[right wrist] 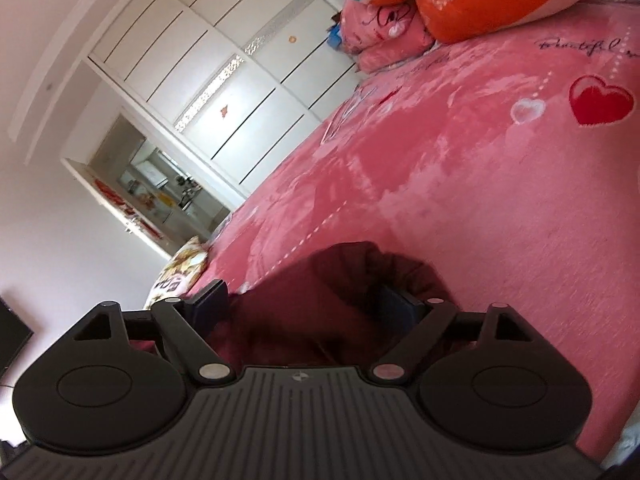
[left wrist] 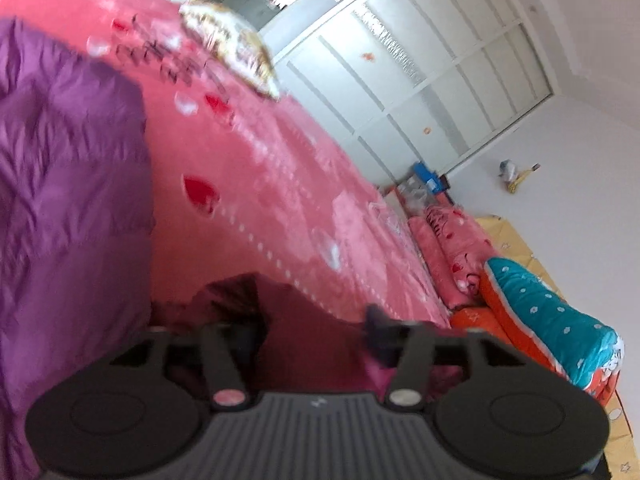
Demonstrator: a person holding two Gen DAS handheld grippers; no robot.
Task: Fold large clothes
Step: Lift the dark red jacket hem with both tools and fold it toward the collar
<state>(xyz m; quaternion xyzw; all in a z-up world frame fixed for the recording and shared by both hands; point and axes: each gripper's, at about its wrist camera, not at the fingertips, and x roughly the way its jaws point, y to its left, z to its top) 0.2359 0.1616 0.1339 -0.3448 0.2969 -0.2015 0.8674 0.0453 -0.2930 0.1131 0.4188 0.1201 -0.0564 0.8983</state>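
A dark maroon garment (left wrist: 296, 320) lies bunched on the pink bed cover (left wrist: 280, 184). In the left wrist view it sits between the wide-apart fingers of my left gripper (left wrist: 310, 330), which is open around it. In the right wrist view the maroon garment (right wrist: 320, 304) is bunched between the spread fingers of my right gripper (right wrist: 308, 304), also open. A purple padded coat (left wrist: 68, 200) fills the left side of the left wrist view, beside the left gripper.
The bed cover (right wrist: 460, 184) is pink with red hearts. Pink pillows (left wrist: 448, 248) and a teal-and-orange quilt (left wrist: 552, 320) are stacked at the head. A patterned cushion (left wrist: 232, 44) lies at the far edge. A white wardrobe (right wrist: 224, 80) stands beyond the bed.
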